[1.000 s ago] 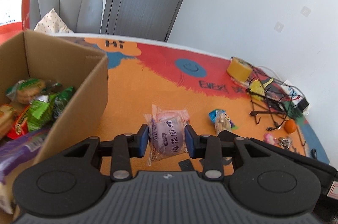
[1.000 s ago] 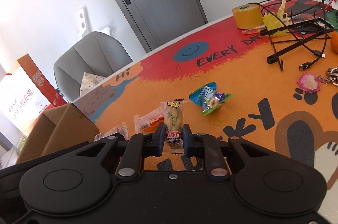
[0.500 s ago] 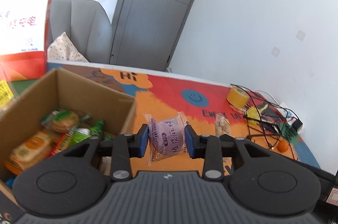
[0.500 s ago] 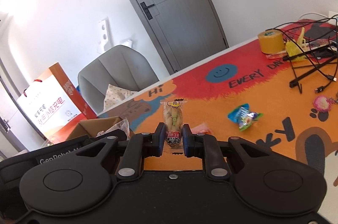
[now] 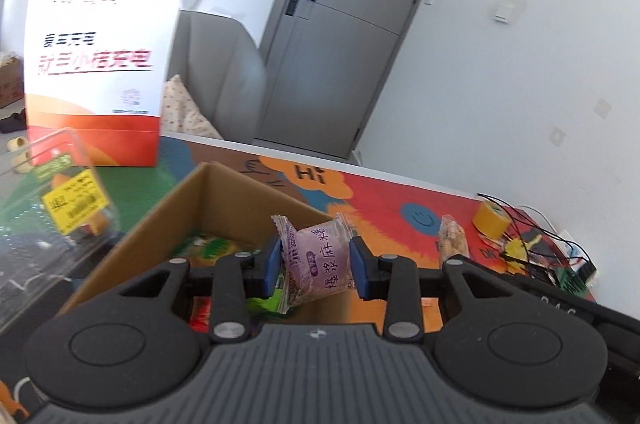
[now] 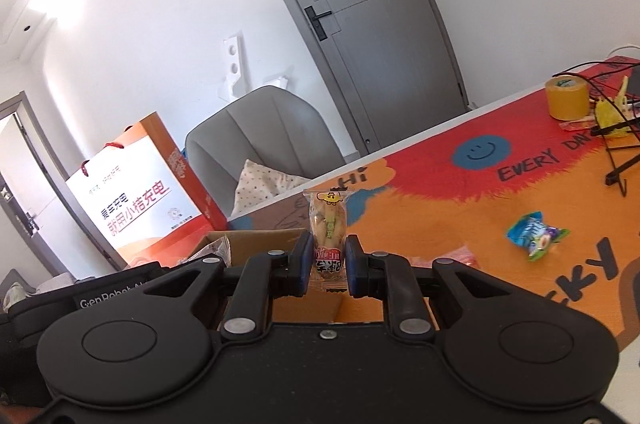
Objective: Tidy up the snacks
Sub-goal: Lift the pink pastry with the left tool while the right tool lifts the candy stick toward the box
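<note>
The left gripper [image 5: 315, 269] is squeezing a purple snack pack [image 5: 316, 262] between its blue jaws. The pack is hanging in the air, right over the open cardboard box [image 5: 224, 202]. More snacks are already lying inside the box, green and red ones.

The right gripper [image 6: 327, 266] is pinching a thin yellow snack pack [image 6: 328, 228], and its jaws are standing very close together because the pack is so skinny. The pack is sticking up tall. From the right wrist view it is looking close to the near edge of the box, but I cannot tell if it is over the inside yet.

A blue snack [image 6: 534, 234] is lying on the counter [image 6: 460, 216], well away from the box. A small orange wrapper [image 6: 456, 258] is lying nearer to the box.

I think the step now is dropping both packs into the box. To do it well, each gripper should be hanging over the middle of the box, not over its wall. Going lower before letting go would be good, so the packs are not bouncing out. The purple pack is looking ready first. The skinny one could tip over the edge, so it should be going a bit farther in. The orange bag [image 5: 96, 64] standing behind the box should not get bumped.
</note>
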A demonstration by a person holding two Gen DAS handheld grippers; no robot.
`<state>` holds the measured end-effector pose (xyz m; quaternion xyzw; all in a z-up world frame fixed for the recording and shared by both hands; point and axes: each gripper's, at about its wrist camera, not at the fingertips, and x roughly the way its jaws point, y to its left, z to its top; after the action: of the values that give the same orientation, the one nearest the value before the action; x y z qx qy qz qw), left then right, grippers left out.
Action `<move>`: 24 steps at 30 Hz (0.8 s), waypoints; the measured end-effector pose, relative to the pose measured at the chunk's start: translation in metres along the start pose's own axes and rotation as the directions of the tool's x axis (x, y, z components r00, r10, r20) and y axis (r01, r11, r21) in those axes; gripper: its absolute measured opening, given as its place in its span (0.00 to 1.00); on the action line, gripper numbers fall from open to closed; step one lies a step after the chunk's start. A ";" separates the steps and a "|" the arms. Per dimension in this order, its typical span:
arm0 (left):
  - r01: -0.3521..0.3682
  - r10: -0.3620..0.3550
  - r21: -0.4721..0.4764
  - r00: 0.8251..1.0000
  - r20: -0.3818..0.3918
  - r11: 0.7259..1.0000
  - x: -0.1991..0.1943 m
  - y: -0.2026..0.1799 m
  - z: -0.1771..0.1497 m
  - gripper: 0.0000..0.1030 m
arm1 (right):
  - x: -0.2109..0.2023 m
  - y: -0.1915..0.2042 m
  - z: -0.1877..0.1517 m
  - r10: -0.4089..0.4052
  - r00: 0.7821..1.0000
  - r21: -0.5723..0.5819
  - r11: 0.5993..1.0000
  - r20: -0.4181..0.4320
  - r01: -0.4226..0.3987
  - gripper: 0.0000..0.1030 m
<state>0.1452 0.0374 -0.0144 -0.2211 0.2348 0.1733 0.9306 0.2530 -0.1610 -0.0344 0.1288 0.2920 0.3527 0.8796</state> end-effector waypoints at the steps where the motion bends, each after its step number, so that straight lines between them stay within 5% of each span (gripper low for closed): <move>1: -0.006 0.006 -0.006 1.000 -0.001 1.000 -0.001 0.004 0.001 0.34 | 0.002 0.003 0.000 0.004 1.000 -0.003 1.000 -0.003 -0.004 0.18; 8: -0.035 0.033 -0.043 0.999 -0.038 0.998 0.000 0.031 0.001 0.36 | 0.013 0.027 -0.004 0.029 0.999 -0.033 0.999 -0.023 -0.030 0.18; 13: -0.051 0.049 -0.054 0.998 -0.039 0.997 -0.003 0.045 0.000 0.51 | 0.021 0.041 -0.009 0.034 0.999 -0.048 0.998 -0.042 -0.036 0.18; 20: -0.073 0.072 -0.072 0.997 -0.023 0.995 -0.008 0.061 0.004 0.56 | 0.030 0.057 -0.012 0.028 0.998 -0.062 0.998 -0.059 -0.031 0.19; 24: -0.084 0.083 -0.074 0.996 -0.013 0.994 -0.012 0.067 0.005 0.70 | 0.032 0.066 -0.013 0.027 0.997 -0.087 0.996 -0.068 -0.033 0.35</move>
<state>0.1088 0.0935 -0.0269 -0.2466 0.2419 0.2196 0.9124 0.2277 -0.0905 -0.0299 0.0825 0.3032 0.3823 0.8689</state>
